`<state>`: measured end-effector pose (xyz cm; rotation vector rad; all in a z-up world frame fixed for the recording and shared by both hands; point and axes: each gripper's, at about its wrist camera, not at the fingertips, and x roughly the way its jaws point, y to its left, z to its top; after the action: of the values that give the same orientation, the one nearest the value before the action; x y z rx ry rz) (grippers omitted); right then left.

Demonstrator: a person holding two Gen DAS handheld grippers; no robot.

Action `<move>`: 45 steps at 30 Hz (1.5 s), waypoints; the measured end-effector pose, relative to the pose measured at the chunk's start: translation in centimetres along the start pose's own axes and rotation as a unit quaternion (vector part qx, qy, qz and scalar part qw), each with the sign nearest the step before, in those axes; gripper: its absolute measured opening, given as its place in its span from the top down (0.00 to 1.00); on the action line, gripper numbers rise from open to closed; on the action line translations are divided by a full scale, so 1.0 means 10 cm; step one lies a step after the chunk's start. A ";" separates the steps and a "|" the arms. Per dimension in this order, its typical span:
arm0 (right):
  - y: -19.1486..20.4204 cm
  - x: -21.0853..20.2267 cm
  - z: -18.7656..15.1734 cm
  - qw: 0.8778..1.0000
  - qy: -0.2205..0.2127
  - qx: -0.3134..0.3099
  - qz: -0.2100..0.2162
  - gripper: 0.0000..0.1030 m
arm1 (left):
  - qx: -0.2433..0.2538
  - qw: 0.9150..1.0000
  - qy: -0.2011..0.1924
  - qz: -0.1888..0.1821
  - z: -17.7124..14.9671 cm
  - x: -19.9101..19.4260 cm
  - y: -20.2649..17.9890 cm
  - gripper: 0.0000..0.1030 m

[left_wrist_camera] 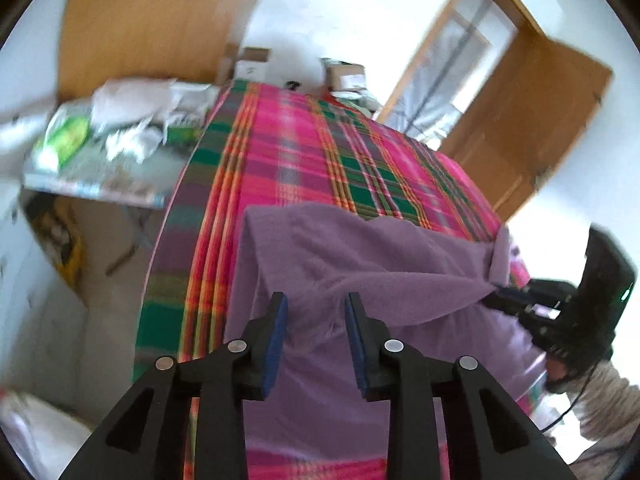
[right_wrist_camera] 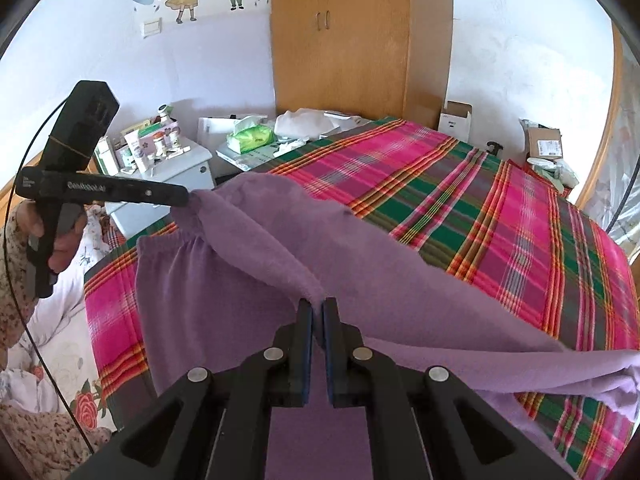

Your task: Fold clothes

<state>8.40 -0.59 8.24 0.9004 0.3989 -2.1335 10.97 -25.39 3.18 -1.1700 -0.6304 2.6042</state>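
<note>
A purple fleece garment (left_wrist_camera: 360, 248) (right_wrist_camera: 400, 280) lies across a bed with a pink and green plaid cover (left_wrist_camera: 280, 140) (right_wrist_camera: 480, 200). Its gathered waistband (right_wrist_camera: 168, 240) rests near the bed's left edge. My right gripper (right_wrist_camera: 318, 308) (left_wrist_camera: 494, 294) is shut on a raised fold of the garment, and the cloth hangs taut from it. My left gripper (left_wrist_camera: 316, 308) (right_wrist_camera: 182, 199) is open, its blue pads wide apart with a ridge of the purple cloth between them. In the right wrist view its tip touches the cloth's far corner.
A person's hand (right_wrist_camera: 60, 240) in a patterned sleeve holds the left gripper. Beside the bed stand a white nightstand (right_wrist_camera: 188, 168) with bottles, a tissue pack (right_wrist_camera: 250, 136), a wooden wardrobe (right_wrist_camera: 340, 40) and cardboard boxes (right_wrist_camera: 454, 120). An open wooden door (left_wrist_camera: 520, 120) is at the right.
</note>
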 end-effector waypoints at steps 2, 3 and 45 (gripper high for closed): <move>0.01 0.01 -0.05 1.000 0.000 -0.003 0.005 0.95 | -0.041 0.999 -0.002 -0.027 -0.10 -0.04 0.06 0.59; 0.01 0.01 -0.08 1.000 0.001 -0.003 0.008 0.95 | -0.058 0.998 -0.006 -0.039 -0.15 -0.06 0.08 0.55; -0.98 -0.43 -0.98 0.946 -0.058 0.319 -0.024 0.71 | -0.310 0.945 -0.082 -0.065 -0.74 0.35 0.07 0.73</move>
<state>7.54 13.39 4.32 1.1072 -0.3634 -2.3864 14.20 -22.60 -3.79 -1.0023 -1.5872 2.4710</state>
